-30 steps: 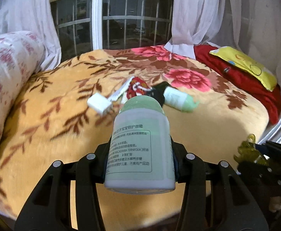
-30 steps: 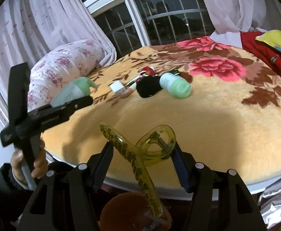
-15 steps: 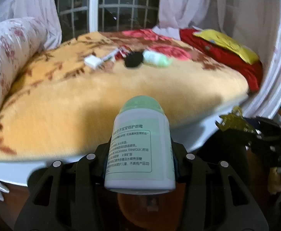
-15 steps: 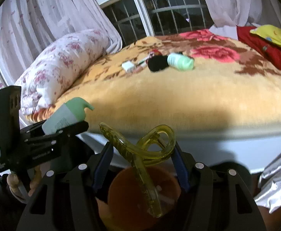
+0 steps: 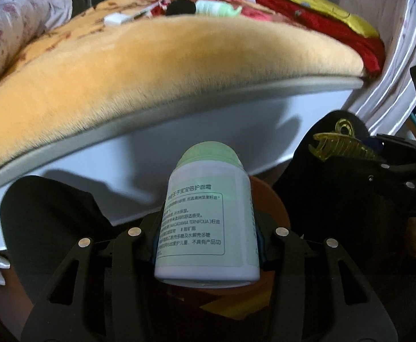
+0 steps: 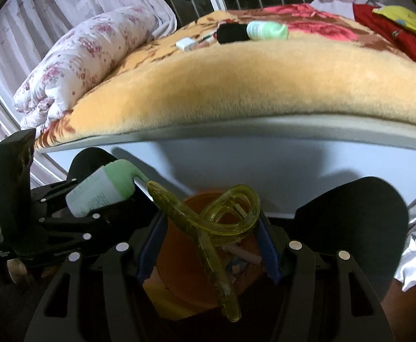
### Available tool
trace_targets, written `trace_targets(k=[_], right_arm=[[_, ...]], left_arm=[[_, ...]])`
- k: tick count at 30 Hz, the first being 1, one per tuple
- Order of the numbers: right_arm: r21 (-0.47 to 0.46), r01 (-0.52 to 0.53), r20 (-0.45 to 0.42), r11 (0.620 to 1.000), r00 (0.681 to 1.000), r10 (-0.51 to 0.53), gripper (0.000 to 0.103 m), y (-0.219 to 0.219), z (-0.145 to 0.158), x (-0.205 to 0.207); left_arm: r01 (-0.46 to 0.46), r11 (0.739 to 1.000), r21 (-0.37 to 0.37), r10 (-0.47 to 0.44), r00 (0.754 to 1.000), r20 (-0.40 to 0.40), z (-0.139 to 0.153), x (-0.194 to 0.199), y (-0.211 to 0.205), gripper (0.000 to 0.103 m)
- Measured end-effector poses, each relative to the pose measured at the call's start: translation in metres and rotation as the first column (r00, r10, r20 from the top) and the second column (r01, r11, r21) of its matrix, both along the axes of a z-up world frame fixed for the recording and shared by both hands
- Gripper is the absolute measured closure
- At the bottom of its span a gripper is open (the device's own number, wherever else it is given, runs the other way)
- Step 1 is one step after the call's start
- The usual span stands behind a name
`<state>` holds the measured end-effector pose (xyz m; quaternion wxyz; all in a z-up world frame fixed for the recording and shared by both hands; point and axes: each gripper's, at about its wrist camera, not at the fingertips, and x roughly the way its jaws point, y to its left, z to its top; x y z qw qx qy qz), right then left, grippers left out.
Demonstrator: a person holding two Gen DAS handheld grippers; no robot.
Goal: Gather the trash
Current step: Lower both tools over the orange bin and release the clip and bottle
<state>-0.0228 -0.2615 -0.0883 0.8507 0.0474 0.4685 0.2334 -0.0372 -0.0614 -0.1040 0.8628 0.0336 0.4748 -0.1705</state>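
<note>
left hand-held gripper (image 5: 208, 245) squeezed tight on pale green plastic lotion bottle with white label (image 5: 206, 222), held over round orange plastic bin (image 6: 185, 262) on floor by bed's near edge. right hand-held gripper (image 6: 208, 245) pinched on see-through yellow plastic hair claw clip (image 6: 208, 222), also above bin. second green bottle (image 6: 266, 30) lies far back on fuzzy orange flower blanket (image 6: 236, 85).

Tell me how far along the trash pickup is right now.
Partly done: the orange bin already holds some scraps. In hand: the left hand-held gripper clamps a green-capped bottle, the right hand-held gripper a yellow hair clip, both above the bin. Left on the bed: another green bottle, a black item, a white box.
</note>
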Motion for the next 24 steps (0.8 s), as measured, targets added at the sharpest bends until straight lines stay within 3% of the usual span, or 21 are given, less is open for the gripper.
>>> trace_targets(k=[2, 4, 5, 12, 15, 24], right_arm=[[-0.002, -0.006, -0.020, 1.000, 1.000, 0.006, 0.043, 0.001, -0.008, 0.004], [-0.007, -0.007, -0.046, 1.000, 0.999, 0.007, 0.042, 0.002, -0.016, 0.009], [-0.008, -0.004, -0.059, 1.000, 0.998, 0.004, 0.038, 0.002, -0.021, 0.012], [0.022, 0.030, -0.105, 0.999, 0.994, -0.027, 0.033, -0.008, -0.033, 0.023], [0.038, 0.061, -0.088, 0.997, 0.994, -0.058, 0.026, -0.016, -0.031, 0.020], [0.052, 0.082, -0.024, 0.995, 0.996, -0.081, 0.026, -0.011, -0.010, 0.012]], left_arm=[[0.012, 1.000, 0.016, -0.012, 1.000, -0.029, -0.008, 0.003, -0.004, 0.055], [-0.001, 0.999, 0.041, 0.003, 0.999, -0.049, -0.016, 0.006, -0.005, 0.021], [-0.016, 0.999, 0.034, 0.017, 0.998, -0.056, -0.019, 0.008, -0.001, 0.019], [-0.056, 0.998, -0.013, 0.054, 0.989, -0.138, -0.033, 0.014, 0.013, 0.019], [-0.075, 0.997, -0.032, 0.070, 0.987, -0.144, -0.033, 0.014, 0.019, 0.019], [-0.097, 0.992, -0.078, 0.087, 0.989, -0.117, -0.019, 0.008, 0.024, 0.019]])
